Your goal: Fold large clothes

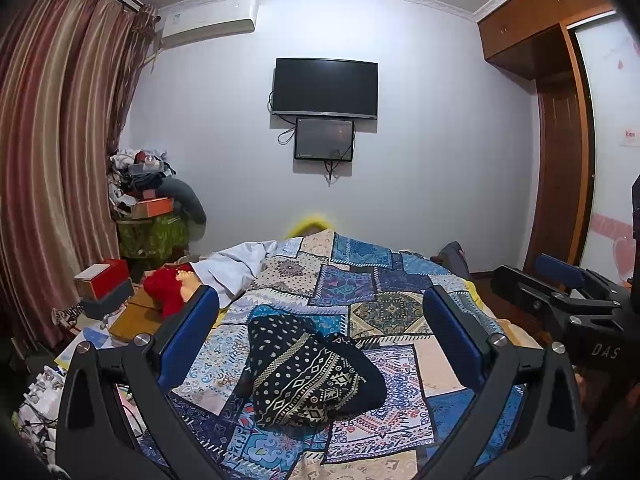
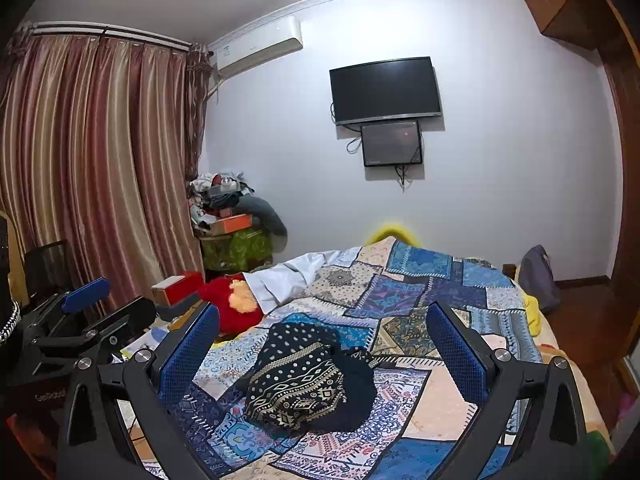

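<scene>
A dark navy garment with cream dots and diamond bands (image 1: pixel 310 376) lies folded in a bundle on the patchwork bedspread (image 1: pixel 384 312). My left gripper (image 1: pixel 320 304) hovers above and short of it, open, blue pads wide apart and empty. In the right wrist view the same garment (image 2: pixel 308 380) sits between my open right gripper (image 2: pixel 324 312) fingers, below them and untouched. The right gripper (image 1: pixel 560 284) also shows at the right edge of the left view, and the left gripper (image 2: pixel 86 292) at the left edge of the right view.
A white cloth (image 1: pixel 236 266) and a red plush toy (image 1: pixel 168 290) lie at the bed's far left. Boxes (image 1: pixel 104 288) and a cluttered pile (image 1: pixel 148 200) stand by the striped curtain (image 1: pixel 60 160). A TV (image 1: pixel 325 87) hangs on the wall; a wooden wardrobe (image 1: pixel 560 120) stands right.
</scene>
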A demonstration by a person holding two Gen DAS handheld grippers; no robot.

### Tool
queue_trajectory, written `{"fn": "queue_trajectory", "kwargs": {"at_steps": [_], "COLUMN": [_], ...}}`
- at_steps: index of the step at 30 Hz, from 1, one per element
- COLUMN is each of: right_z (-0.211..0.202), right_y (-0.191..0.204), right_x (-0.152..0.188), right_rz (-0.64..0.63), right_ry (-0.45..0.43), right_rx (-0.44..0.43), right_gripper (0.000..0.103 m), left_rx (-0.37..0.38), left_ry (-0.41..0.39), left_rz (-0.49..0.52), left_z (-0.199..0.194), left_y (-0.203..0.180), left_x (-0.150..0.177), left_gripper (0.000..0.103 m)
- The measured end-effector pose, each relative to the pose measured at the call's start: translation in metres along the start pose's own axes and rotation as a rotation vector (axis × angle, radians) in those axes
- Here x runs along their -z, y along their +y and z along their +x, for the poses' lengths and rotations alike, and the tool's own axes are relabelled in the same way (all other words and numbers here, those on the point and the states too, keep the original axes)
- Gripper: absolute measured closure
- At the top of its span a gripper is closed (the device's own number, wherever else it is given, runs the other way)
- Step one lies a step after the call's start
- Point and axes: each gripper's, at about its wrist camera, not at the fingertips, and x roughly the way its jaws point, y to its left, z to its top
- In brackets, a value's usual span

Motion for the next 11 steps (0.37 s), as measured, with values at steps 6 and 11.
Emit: {"fn": "queue_trajectory", "kwargs": {"at_steps": [6,11], "right_z": [-0.0015,-0.0014], "right_y": [-0.0004,0.001], "right_x": [0.0,-0.0003], "right_rz": [0.003,0.004], "right_ry": [-0.003,-0.002], "right_rx": [-0.001,-0.001], "right_gripper": [0.0,0.0], "left_rx": [0.0,-0.001], "left_ry": [0.003,0.003], "left_rz": [-0.003,-0.004], "left_z": [-0.0004,-0.0003], "left_y": [0.0005,0.0011], "left_x": [-0.0008,-0.0011], "left_gripper": [0.0,0.0]}}
